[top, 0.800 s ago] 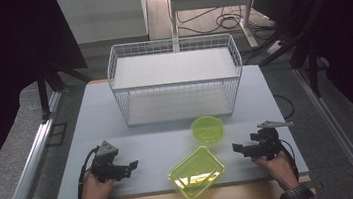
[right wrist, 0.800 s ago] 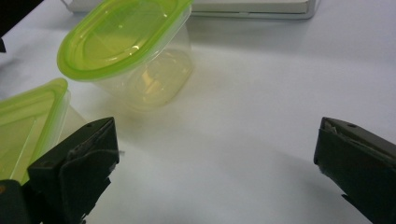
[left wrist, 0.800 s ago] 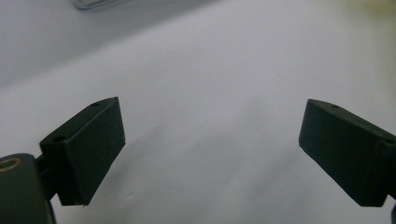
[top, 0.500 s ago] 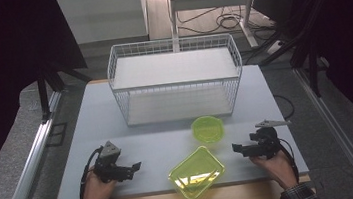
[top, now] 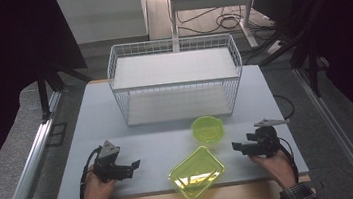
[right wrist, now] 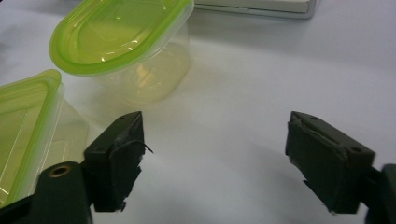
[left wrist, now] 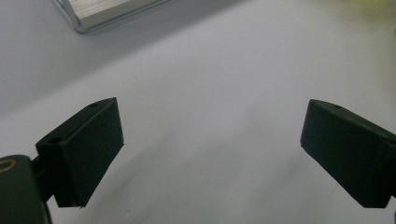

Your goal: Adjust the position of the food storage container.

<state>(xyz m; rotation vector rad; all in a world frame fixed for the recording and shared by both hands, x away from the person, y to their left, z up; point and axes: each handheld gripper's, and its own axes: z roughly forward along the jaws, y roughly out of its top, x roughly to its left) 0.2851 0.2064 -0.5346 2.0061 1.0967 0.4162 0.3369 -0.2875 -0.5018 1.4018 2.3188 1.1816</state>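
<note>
A small round clear tub with a green lid [top: 208, 128] stands on the grey table [top: 159, 141], in front of the wire rack. Nearer the front edge lies a bigger rectangular tub with a green lid [top: 196, 171]. My left gripper [top: 131, 169] rests low at the front left, jaws open and pointing right over bare table [left wrist: 210, 93], with nothing between them. At the front right my right gripper [top: 238, 148] points left, open and empty. In the right gripper view [right wrist: 212, 161] the round tub [right wrist: 121, 42] is ahead to the left and the rectangular tub [right wrist: 23, 126] is at the left edge.
A white wire rack [top: 175, 79] with two shelves fills the back middle of the table. A corner of its base [left wrist: 107, 9] appears at the top left of the left gripper view. Metal rails run along both sides of the table.
My left gripper has slid a little to the right along the front of the table. The right gripper and both tubs have stayed put.
</note>
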